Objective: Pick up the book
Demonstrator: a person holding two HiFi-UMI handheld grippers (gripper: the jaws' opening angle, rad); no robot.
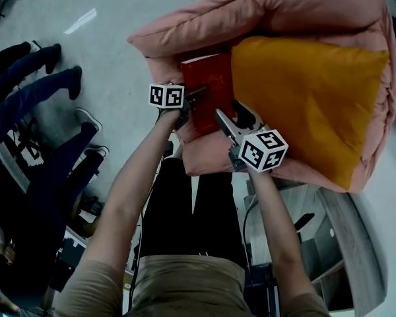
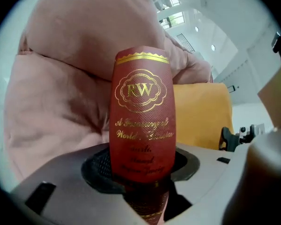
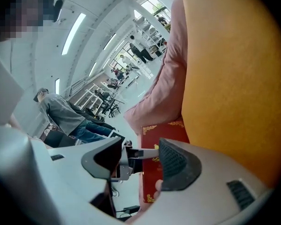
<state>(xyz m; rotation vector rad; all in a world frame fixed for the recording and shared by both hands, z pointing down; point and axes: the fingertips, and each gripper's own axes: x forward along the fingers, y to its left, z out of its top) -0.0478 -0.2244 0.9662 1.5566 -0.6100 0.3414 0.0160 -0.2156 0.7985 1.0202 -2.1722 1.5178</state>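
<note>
A dark red book (image 1: 208, 88) with gold print stands on edge on a pink padded seat (image 1: 264, 12), pressed against an orange cushion (image 1: 310, 104). My left gripper (image 1: 197, 98) is at the book's near left edge. In the left gripper view the book's spine (image 2: 143, 121) fills the gap of that gripper (image 2: 141, 165), with a dark pad against each cover. My right gripper (image 1: 230, 111) hovers open just right of it, near the book's lower corner. In the right gripper view its jaws (image 3: 139, 146) stand apart with nothing between them, and the book (image 3: 161, 135) shows beyond.
The orange cushion (image 3: 234, 78) covers most of the seat to the right of the book. Several people's legs and shoes (image 1: 33, 71) stand on the grey floor at the left. A person in a grey top (image 3: 61, 114) sits further off.
</note>
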